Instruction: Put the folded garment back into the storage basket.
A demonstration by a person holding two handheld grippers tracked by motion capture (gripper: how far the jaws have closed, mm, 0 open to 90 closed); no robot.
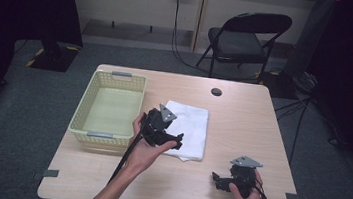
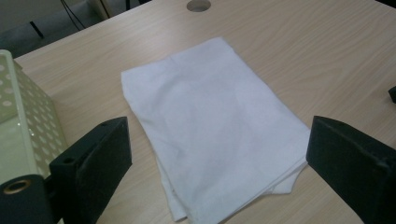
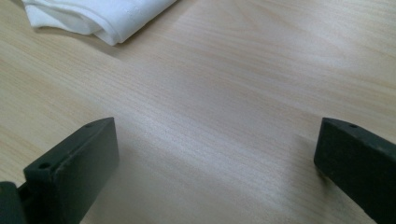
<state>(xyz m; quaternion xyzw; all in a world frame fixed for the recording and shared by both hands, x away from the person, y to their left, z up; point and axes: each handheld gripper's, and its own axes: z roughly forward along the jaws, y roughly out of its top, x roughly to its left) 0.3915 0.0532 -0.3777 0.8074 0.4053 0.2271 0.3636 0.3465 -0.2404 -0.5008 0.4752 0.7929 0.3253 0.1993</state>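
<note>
A folded white cloth [image 1: 192, 127] lies flat near the middle of the table. My left gripper [image 1: 172, 137] hovers over the cloth's near left part, held in a hand. In the left gripper view the cloth [image 2: 210, 116] lies ahead, and the left gripper [image 2: 217, 137] is open, its jaws wide apart and holding nothing. My right gripper [image 1: 218, 180] sits low near the front right of the table, pointing left. In the right gripper view it [image 3: 217, 140] is open over bare wood, with a corner of the cloth [image 3: 102, 16] farther ahead.
A pale green perforated basket [image 1: 84, 114] stands on the left of the table, beside the cloth, and its wall [image 2: 23, 116] is close to my left jaw. A dark round cable hole [image 1: 216, 91] lies behind the cloth. A black folding chair [image 1: 244, 37] stands beyond the table.
</note>
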